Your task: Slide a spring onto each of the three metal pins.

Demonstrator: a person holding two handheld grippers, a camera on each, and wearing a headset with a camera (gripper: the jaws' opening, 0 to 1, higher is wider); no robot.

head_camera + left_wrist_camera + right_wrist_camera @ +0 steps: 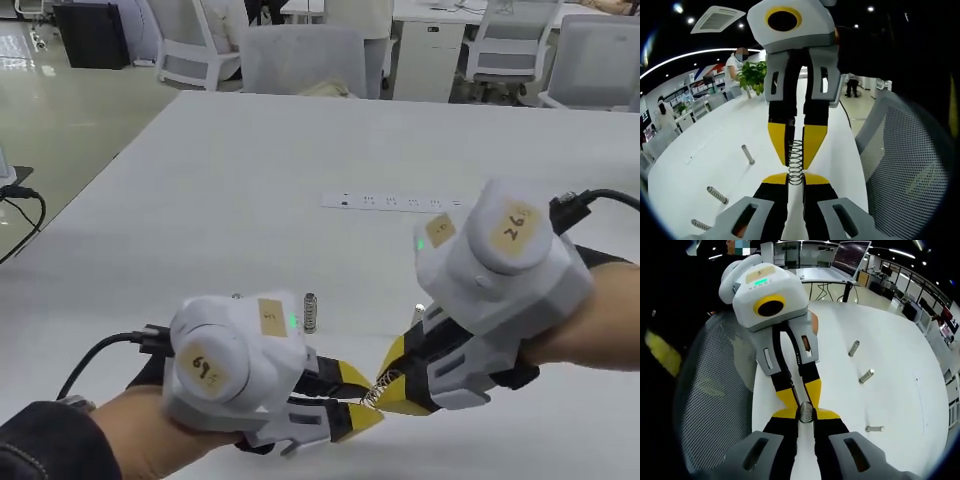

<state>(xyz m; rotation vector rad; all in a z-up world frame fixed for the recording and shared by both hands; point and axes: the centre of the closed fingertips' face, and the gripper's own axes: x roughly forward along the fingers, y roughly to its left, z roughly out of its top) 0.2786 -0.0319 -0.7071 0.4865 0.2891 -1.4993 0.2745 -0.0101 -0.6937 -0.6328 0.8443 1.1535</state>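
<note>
Head view looks down — gripper views face each other close, sharing the spring (796, 162).

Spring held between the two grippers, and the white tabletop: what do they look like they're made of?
The spring looks like bare steel wire: thin, grey, glinting coils. The tabletop looks like white laminate or painted board, smooth with a soft sheen; which one can't be told.
</note>
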